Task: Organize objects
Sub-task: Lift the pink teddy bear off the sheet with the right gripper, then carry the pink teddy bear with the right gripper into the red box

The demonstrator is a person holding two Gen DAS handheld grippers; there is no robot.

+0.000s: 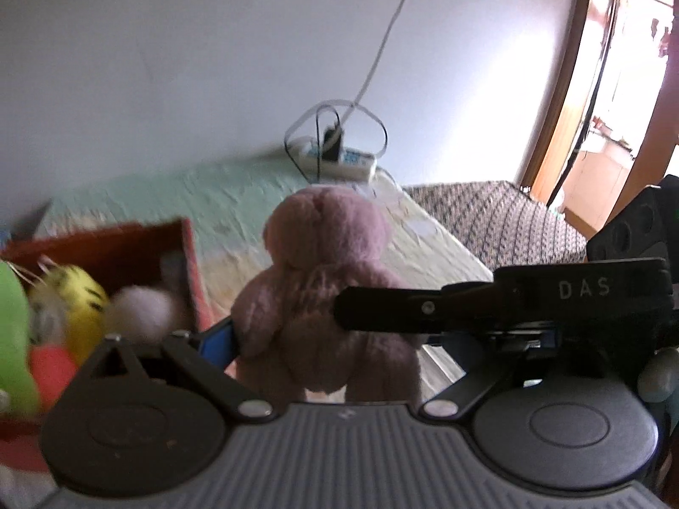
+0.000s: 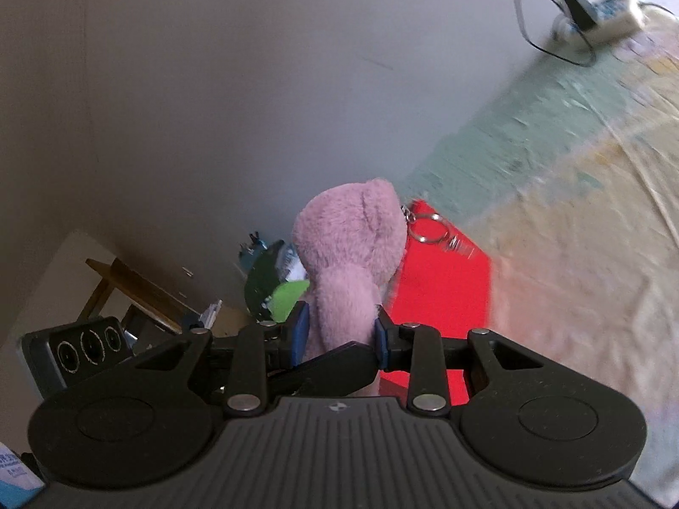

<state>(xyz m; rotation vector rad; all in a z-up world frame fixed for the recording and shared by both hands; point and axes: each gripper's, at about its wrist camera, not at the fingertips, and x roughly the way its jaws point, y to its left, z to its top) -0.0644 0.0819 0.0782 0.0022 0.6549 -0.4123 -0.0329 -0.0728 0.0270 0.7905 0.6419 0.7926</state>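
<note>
Your right gripper (image 2: 339, 335) is closed narrowly on the pink plush toy (image 2: 348, 254), its 2 blue pads pressing the toy's lower part from either side so that the toy stands up above the fingers, lifted clear of the bed (image 2: 585, 220). A small metal key ring (image 2: 428, 229) hangs beside the toy's head. In the left wrist view the same toy (image 1: 322, 280) sits in the middle of the frame, and your left gripper (image 1: 390, 335) stands wide around it: 1 blue pad (image 1: 216, 341) lies just beside the toy's flank, but you cannot tell from here whether it presses on the plush. The black finger of the right gripper, marked DAS, crosses in front of the toy from the right. To the left is a red box (image 1: 127, 241) resting on the bed's patterned sheet, with several soft toys in and near it, among them a yellow striped one (image 1: 80, 297), a white fluffy one (image 1: 140, 309) and a green one (image 1: 12, 339), all blurred. At the far end of the bed, by the wall, lies a white power strip (image 1: 339, 157) with looped cables.
</note>
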